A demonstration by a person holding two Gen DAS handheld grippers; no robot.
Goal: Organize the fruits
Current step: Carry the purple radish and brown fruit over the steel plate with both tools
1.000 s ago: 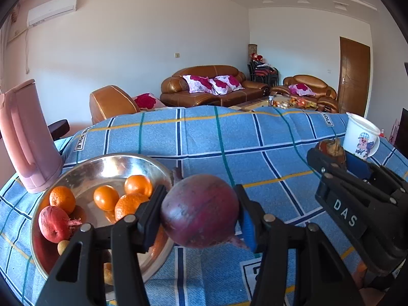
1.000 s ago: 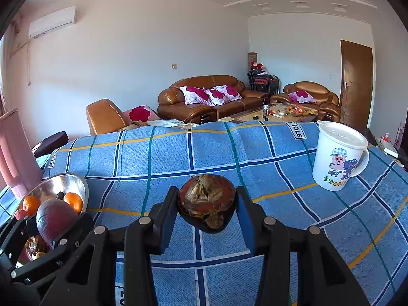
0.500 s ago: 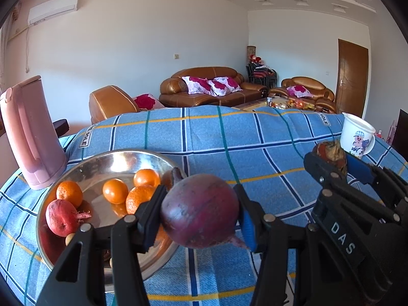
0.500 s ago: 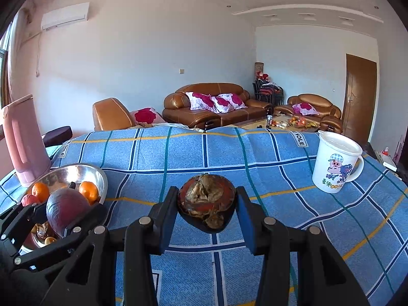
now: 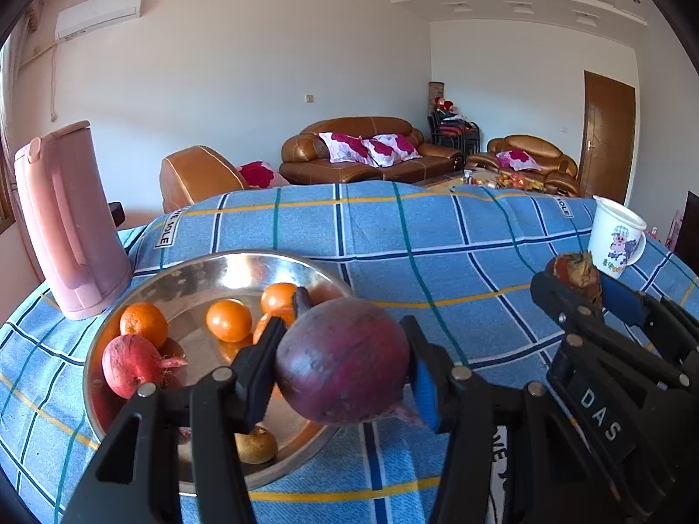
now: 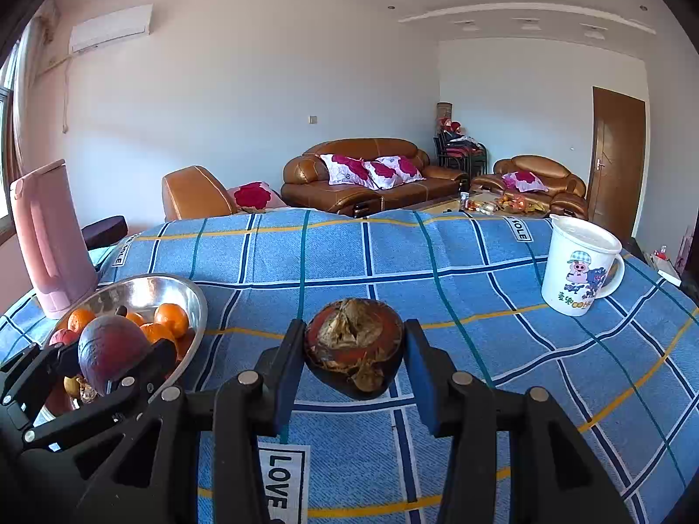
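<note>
My left jaws pinch one purple fruit [image 5: 343, 360] above the bowl [image 5: 244, 264]. My right jaws pinch one brown, cracked fruit [image 6: 354, 347]. Four oranges [image 5: 228, 320] lie inside the bowl.

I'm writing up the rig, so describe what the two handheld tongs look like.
Both the left tongs and the right tongs are black plastic frames with angular cut-out arms, round silver bolts at the joints and blue pads inside the fingers. The right one carries white letters "DAS". No cables or sleeves show.
</note>
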